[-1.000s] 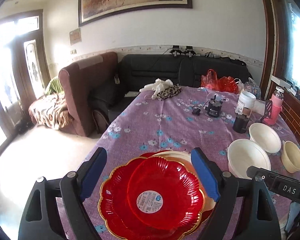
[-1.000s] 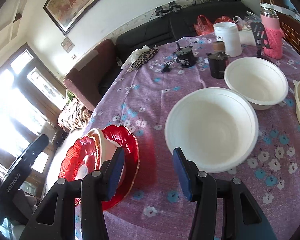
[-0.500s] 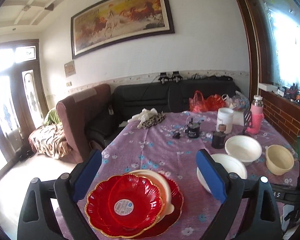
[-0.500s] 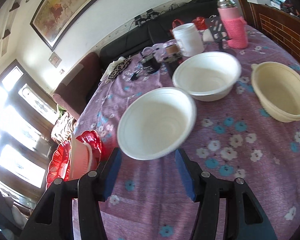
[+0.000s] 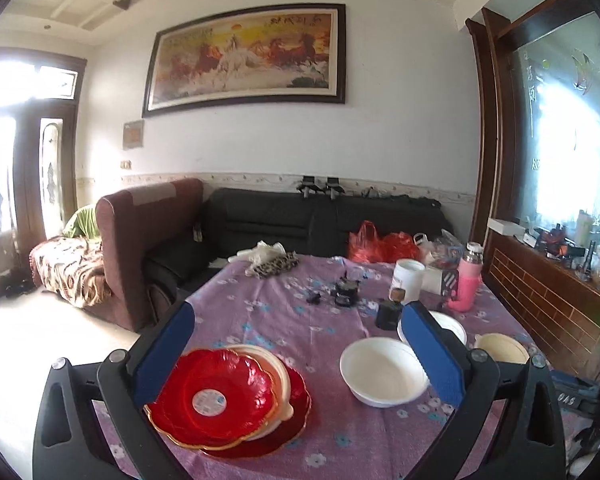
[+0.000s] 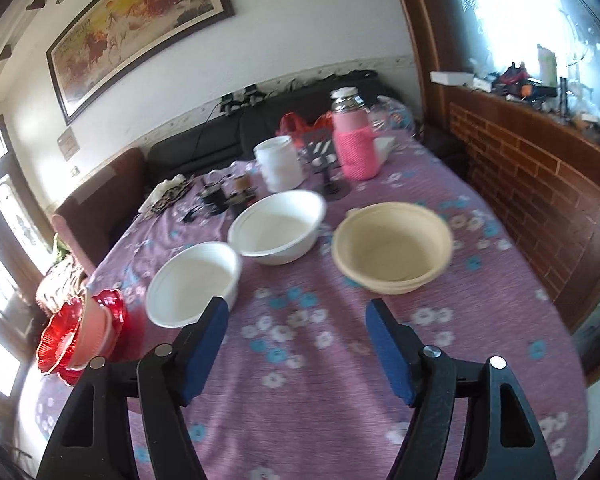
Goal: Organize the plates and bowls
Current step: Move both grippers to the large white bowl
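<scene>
A stack of red scalloped plates [image 5: 220,396] with a cream plate between them lies on the purple flowered tablecloth at the near left. My left gripper [image 5: 298,312] hovers above and behind it, jaws still opening, nothing between them. To the right stand a white bowl [image 5: 384,372], a second white bowl [image 5: 448,326] and a cream bowl [image 5: 500,348]. In the right wrist view the near white bowl [image 6: 194,282], far white bowl [image 6: 278,226] and cream bowl [image 6: 394,246] lie ahead. My right gripper [image 6: 297,306] is over bare cloth, jaws opening and empty. The plate stack [image 6: 80,334] is far left.
At the table's far end stand a pink flask [image 6: 354,144], a white jar [image 6: 280,164], a small dark jar [image 5: 388,314] and red bags [image 5: 380,246]. A brick-faced ledge [image 6: 540,176] runs along the right side. Sofas [image 5: 148,240] stand beyond the left edge.
My left gripper pulled back and up from the red plates, its jaws wider. My right gripper swung right, from in front of the near white bowl toward the cream bowl, and its jaws widened.
</scene>
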`<state>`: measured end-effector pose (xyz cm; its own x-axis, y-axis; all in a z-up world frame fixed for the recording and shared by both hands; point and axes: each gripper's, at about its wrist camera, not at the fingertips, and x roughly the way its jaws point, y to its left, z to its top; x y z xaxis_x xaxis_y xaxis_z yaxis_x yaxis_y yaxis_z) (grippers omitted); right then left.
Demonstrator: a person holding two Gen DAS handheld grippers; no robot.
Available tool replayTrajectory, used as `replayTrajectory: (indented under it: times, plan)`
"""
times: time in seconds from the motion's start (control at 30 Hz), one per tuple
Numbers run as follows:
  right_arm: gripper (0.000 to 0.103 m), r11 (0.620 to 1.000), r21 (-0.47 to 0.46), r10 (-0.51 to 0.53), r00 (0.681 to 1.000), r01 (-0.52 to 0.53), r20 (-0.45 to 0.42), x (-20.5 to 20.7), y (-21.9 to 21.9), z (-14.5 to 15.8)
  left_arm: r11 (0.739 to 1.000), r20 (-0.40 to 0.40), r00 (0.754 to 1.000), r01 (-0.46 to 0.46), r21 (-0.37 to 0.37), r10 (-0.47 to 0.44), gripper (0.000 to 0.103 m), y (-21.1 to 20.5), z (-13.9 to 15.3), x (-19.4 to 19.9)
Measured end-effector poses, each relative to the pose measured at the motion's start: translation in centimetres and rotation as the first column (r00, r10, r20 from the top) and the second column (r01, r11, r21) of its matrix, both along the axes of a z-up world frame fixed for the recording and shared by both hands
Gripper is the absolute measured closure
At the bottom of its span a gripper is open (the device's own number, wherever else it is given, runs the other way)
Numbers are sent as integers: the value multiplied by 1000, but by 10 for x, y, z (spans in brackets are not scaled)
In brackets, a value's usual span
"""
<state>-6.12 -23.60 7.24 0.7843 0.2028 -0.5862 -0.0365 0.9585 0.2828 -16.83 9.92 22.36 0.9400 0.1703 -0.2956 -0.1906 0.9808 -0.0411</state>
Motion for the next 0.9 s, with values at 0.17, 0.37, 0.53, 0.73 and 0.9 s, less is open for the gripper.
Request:
replayTrajectory:
  times: [0.17,0.37,0.53,0.73,0.9]
  plan:
    - [25,995,-14,-96,995,95,-28,-4,-47,-13,999,-77,997,28,-29,-30,0,-7,-23,20]
    - [25,985,41,-162,980,167,-112,11,-85,-40,997,-179,981,61,-57,-70,0,-17,-56,47]
    - [25,990,72,-111,982,123,-155,39,-68,-55,995,-230,969,78,-68,-92,0,-20,-73,53]
    - [25,993,121,35,981,-12,-193,87,1,-63,995,-273,959,61,-80,-81,0,-12,-87,56]
    - [25,982,175,106,967,-66,-231,128,56,-70,994,-302,951,43,-96,-70,0,-2,-92,59]
